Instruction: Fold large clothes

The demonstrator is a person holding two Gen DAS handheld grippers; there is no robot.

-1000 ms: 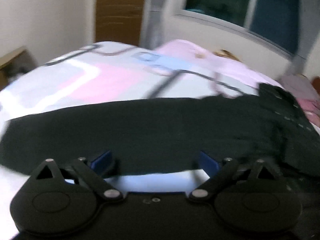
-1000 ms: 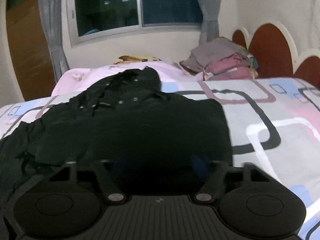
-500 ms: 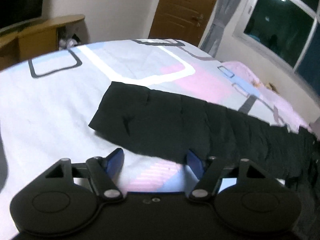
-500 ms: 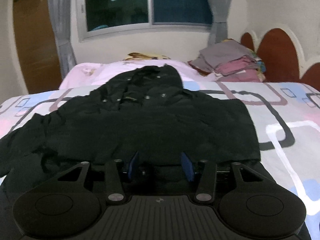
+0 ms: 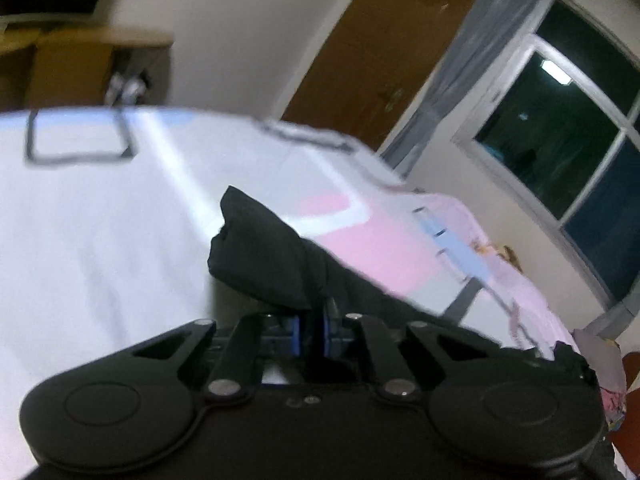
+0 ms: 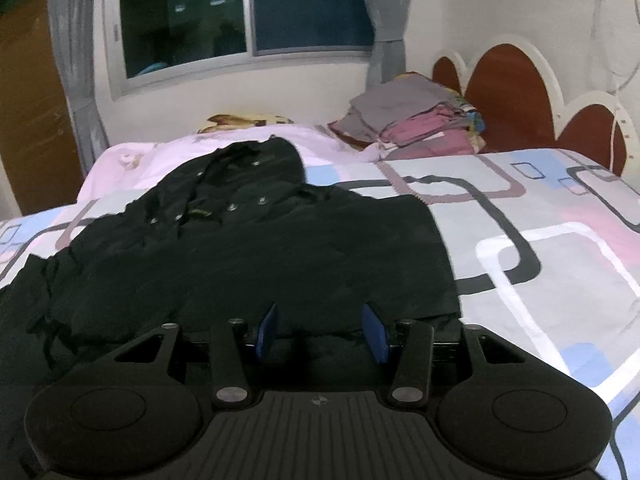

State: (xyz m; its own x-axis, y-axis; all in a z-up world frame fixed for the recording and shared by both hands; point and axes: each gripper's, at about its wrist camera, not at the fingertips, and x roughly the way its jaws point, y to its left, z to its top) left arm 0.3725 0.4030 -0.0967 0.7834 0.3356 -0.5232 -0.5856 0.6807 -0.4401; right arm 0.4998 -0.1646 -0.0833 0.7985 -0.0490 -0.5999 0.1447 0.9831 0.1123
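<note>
Your left gripper (image 5: 311, 330) has its fingers closed tight on the sleeve end (image 5: 264, 256) of the black jacket (image 6: 248, 252), which lies on the bed (image 6: 540, 248). Your right gripper (image 6: 322, 330) is half open, the hem at 12 o'clock between its fingers, not pinched.

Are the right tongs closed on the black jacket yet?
No, the right tongs stand open over the near hem of the black jacket, with a clear gap between the blue pads.
</note>
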